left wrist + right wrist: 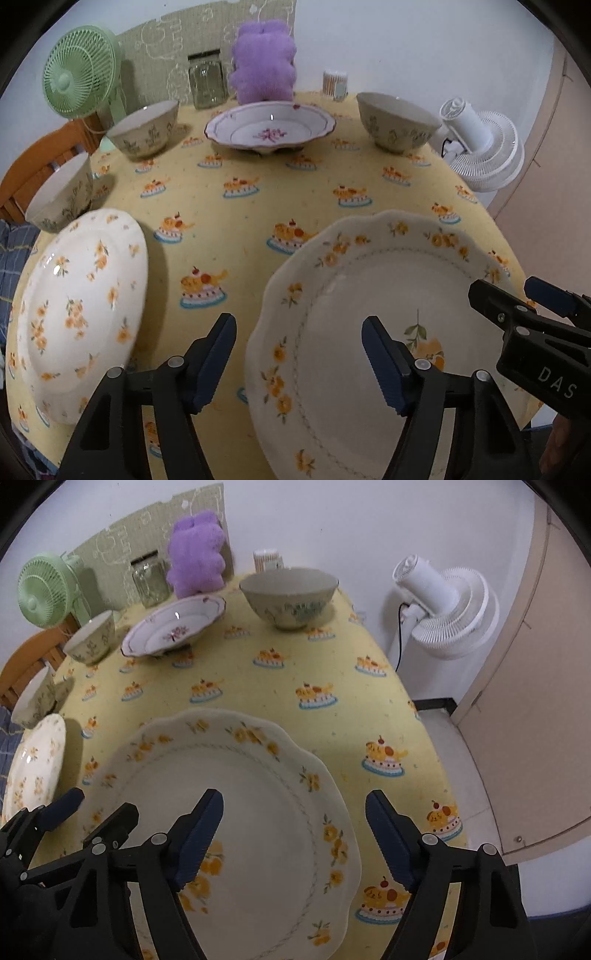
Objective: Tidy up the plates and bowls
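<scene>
1. Grippers are hovering over a large scalloped plate (369, 332) lying near the front edge of a yellow tablecloth (240, 206).
2. The left gripper (299, 362) is straddling that plate's left rim, fingers spread, pads touching nothing.
3. The right gripper (294, 840) is straddling its right rim, jaws likewise apart and empty.
4. A smaller flowered plate (81, 302) is sitting just left.
5. Three patterned bowls (146, 129) and a pink-flowered dish (269, 125) are standing farther back.
</scene>
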